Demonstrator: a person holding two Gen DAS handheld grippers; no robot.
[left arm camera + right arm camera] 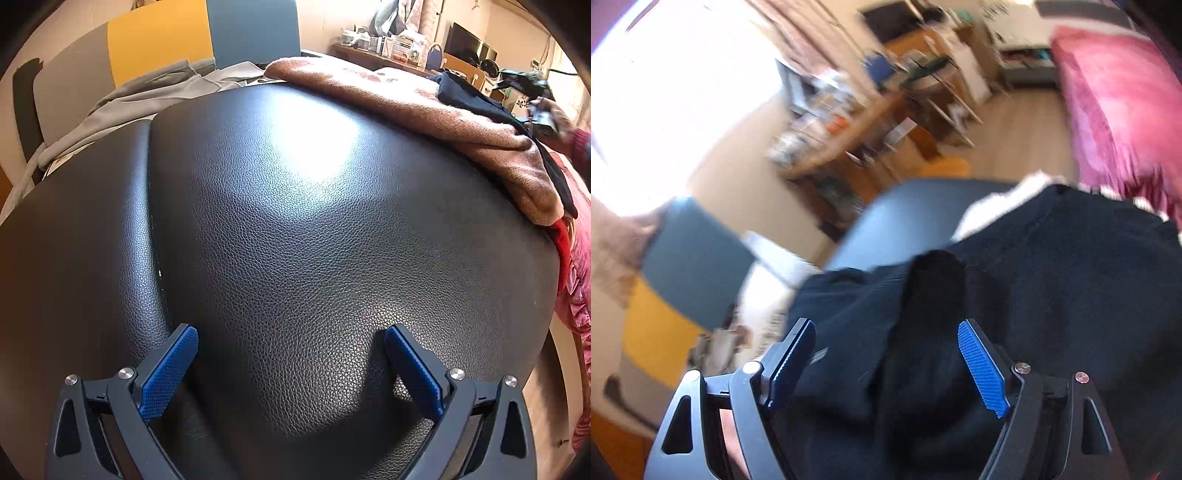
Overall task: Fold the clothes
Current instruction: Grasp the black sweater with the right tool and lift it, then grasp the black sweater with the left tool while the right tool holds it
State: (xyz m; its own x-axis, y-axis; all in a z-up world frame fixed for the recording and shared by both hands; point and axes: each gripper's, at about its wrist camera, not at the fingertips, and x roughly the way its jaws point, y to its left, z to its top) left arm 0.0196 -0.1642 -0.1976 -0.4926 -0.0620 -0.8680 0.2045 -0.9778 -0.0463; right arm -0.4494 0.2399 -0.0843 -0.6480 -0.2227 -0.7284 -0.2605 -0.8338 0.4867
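Fetching next garment | right tool [886, 363] spread over black garment [1052, 280], lower frame | left tool [291, 363] spread above bare black cushion [295, 206] | next we needed to pinch an edge.

A lived-in home: cluttered wooden shelf [384, 48], television [463, 38], wood floor [1015, 125].

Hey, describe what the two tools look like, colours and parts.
Both match. The left tool and right tool each have black angular linkage arms with triangular cut-outs, round silver pins at the joints, and two fingers faced with blue textured pads. No cables or markings show.
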